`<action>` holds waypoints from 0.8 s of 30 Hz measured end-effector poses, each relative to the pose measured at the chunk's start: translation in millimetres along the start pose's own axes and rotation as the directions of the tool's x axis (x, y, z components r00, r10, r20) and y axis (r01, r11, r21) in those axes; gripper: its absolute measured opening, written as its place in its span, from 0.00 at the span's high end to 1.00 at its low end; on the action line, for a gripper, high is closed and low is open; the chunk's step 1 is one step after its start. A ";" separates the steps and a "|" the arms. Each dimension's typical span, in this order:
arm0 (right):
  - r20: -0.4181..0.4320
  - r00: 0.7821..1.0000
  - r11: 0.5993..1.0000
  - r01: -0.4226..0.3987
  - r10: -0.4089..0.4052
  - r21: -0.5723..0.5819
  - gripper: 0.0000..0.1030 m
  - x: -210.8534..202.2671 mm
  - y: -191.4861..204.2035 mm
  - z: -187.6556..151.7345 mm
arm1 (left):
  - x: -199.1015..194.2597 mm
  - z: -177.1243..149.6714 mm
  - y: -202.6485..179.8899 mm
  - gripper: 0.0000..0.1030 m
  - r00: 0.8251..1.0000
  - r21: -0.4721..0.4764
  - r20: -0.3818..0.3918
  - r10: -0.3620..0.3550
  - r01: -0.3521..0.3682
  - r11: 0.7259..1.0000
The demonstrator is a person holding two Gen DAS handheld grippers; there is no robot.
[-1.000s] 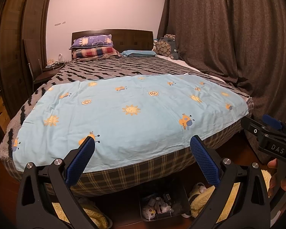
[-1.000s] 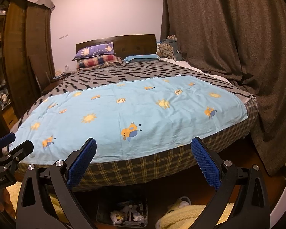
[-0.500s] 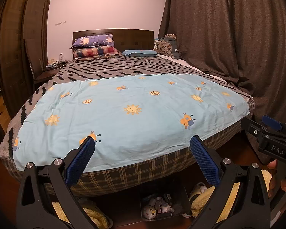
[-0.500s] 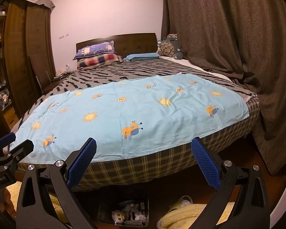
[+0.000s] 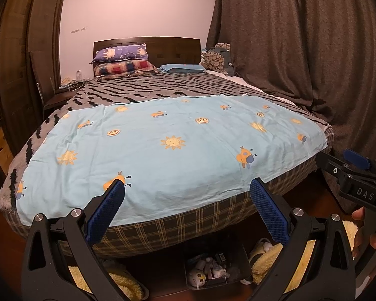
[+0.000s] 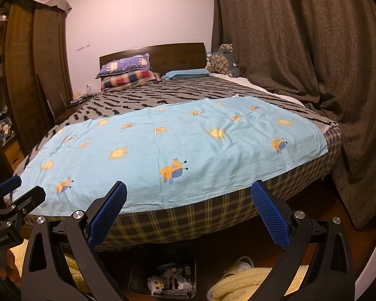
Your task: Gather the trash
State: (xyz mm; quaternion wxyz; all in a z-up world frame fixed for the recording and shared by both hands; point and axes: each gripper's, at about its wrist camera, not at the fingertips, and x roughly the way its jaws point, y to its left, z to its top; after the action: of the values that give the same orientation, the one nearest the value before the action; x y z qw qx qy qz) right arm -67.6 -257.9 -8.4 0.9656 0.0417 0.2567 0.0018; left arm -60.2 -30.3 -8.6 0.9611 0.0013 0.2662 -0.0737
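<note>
Trash bin on floor, below both spread jaws, contents unclear

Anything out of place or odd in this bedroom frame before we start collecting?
Nothing spilled or damaged. The blue sheet lies flat on the bed, no trash visible on it. Only clutter: a dark bin of small items on the floor at the bed's foot, beside yellow fluffy fabric. Both grippers' jaws stand open and empty.

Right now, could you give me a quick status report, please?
Left claw open, empty. Right claw open, empty. No trash on blue sheet; bin on floor by bed. Nothing blocking.
</note>
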 end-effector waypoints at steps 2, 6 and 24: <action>0.001 1.000 1.000 0.001 -0.001 0.000 0.03 0.2 -0.3 0.1 | -0.2 -0.2 -0.3 0.08 1.000 0.000 0.001 0.001 -0.001 1.000; 0.002 1.000 1.000 0.003 -0.003 0.002 0.03 0.1 -1.2 -1.2 | 0.2 -0.4 -0.9 0.08 1.000 0.002 0.002 0.008 -0.008 1.000; -0.006 1.000 1.000 0.003 -0.003 0.003 0.03 4.0 -0.3 -1.9 | 4.7 1.5 -0.1 0.08 1.000 -0.018 -0.009 0.019 -0.020 1.000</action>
State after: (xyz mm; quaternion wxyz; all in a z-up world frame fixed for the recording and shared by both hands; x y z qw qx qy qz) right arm -65.0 -258.0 -12.1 0.9647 0.0429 0.2598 0.0003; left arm -55.5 -31.1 -9.7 0.9605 -0.0044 0.2711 -0.0620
